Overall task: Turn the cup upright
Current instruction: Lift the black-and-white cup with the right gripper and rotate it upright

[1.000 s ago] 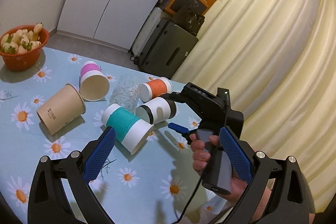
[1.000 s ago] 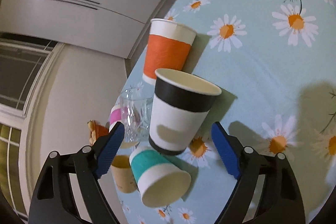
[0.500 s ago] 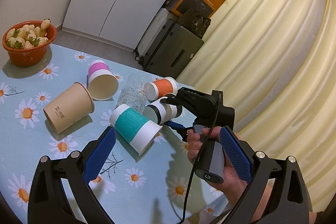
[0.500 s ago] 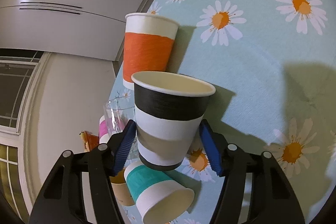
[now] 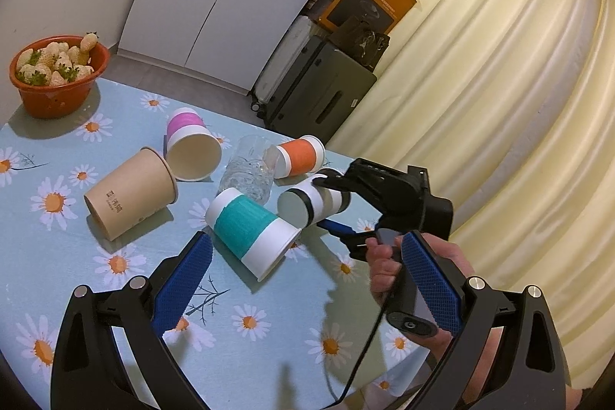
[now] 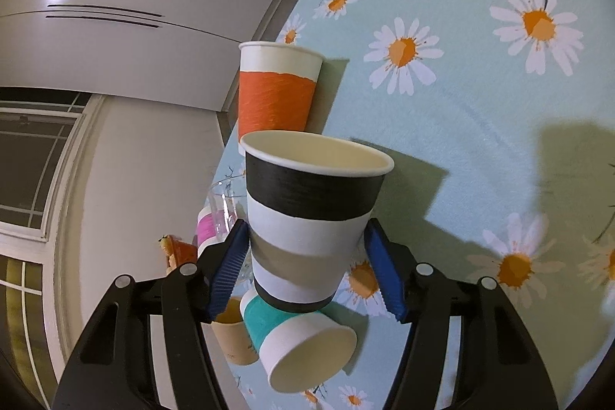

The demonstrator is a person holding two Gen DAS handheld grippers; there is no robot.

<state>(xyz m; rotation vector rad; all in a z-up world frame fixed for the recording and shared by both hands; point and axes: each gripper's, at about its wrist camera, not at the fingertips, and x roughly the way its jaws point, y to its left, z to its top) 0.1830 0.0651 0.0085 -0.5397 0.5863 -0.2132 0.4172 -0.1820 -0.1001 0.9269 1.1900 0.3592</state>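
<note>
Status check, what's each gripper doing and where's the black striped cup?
Right gripper shut on black-striped cup, cup lying sideways. Left gripper open, empty. Teal cup close alongside.

We see a black-and-white banded cup [image 6: 307, 218], an orange-banded cup [image 6: 275, 91], a teal-banded cup [image 5: 251, 231], a pink-banded cup [image 5: 188, 133] and a plain tan cup [image 5: 130, 193] on the pale-blue daisy-print table [image 5: 269, 325]; at ten o'clock, an orange bowl [image 5: 57, 79].
</note>
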